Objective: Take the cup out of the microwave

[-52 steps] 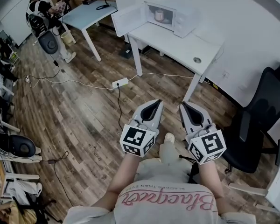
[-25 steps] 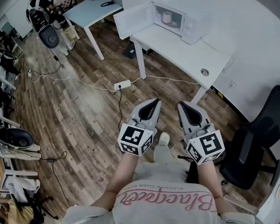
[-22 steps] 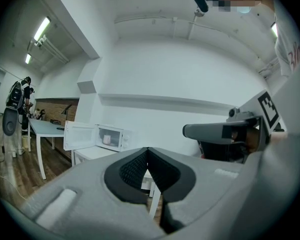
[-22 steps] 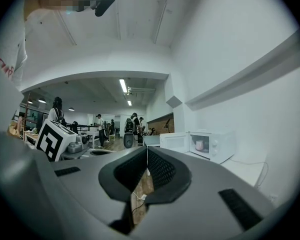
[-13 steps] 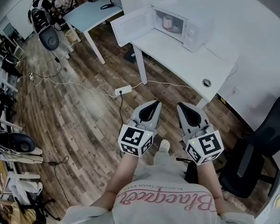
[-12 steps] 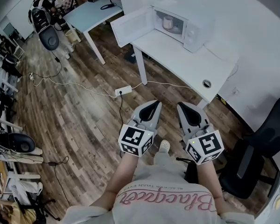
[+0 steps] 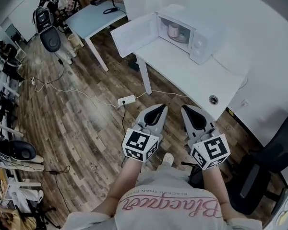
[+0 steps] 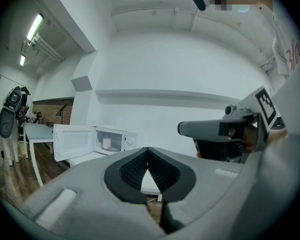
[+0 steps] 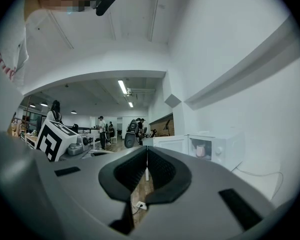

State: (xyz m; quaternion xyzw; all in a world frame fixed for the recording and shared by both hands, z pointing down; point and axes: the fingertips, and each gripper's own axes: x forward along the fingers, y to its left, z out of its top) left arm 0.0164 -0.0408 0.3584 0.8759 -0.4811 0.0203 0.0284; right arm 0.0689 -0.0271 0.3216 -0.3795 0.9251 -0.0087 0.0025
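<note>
A pink cup [image 7: 173, 31] stands inside the white microwave [image 7: 201, 37], whose door [image 7: 129, 35] is swung open to the left. The microwave sits at the far end of a white table [image 7: 197, 75]. My left gripper [image 7: 158, 108] and right gripper [image 7: 188, 110] are held side by side over the wooden floor, well short of the table. Both are shut with nothing between their jaws. The left gripper view has the cup [image 8: 106, 143] far off, left of the shut left gripper [image 8: 148, 149]. In the right gripper view the cup [image 9: 200, 150] is right of the shut right gripper [image 9: 147, 149].
A power strip [image 7: 126, 100] and its cables lie on the floor ahead of the grippers. A black office chair [image 7: 273, 152] stands at the right. A pale blue table [image 7: 93, 13] and people are at the far left. The white table has a cable hole [image 7: 213, 99].
The microwave and table have come closer and lower in the head view as the person walked toward them. Both grippers kept their shut, side-by-side pose.
</note>
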